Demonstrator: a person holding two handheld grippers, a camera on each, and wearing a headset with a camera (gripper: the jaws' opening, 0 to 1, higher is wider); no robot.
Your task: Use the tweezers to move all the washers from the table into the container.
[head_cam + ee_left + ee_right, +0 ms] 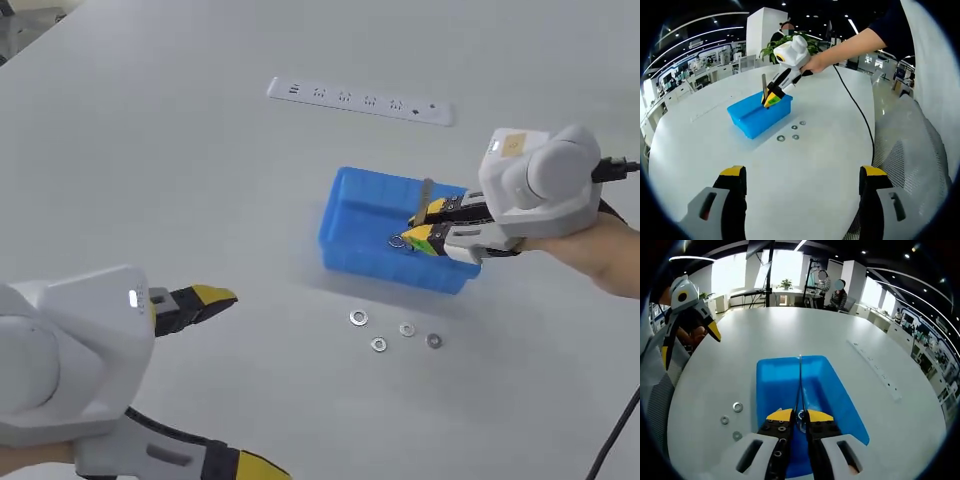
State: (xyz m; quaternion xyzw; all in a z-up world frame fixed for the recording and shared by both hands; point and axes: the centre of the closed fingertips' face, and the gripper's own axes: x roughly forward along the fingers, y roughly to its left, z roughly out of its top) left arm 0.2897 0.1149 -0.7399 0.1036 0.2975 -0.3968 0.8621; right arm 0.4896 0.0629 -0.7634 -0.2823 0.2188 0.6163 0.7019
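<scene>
One left gripper (802,175): jaws wide apart and holding nothing, hovering by the near left of the table (200,160), well apart from the work.
One power strip (360,101): flat toward the table's far edge, beyond the container; no part in this step.
One container (365,225): blue, open-topped, mid-table, its near wall facing the loose washers.
Four washers (407,329): flat on the table in a loose cluster just off the container's near wall, apart from one another.
One right gripper (428,224): jaws narrowed onto the tweezers (800,385), reaching in from the table's right with the tips over the container's inside.
Load at tips: a small ring (398,242) appears to sit at the tweezer points, probably a fifth washer; too small to be sure.
Step in hand (judged): release into the container.
Method advised: keep the tips low and well inside the walls, then ease the squeeze slowly so the piece drops flat instead of springing out.
Next pick advised: take the washer nearest the wall, nipping one rim edge.
</scene>
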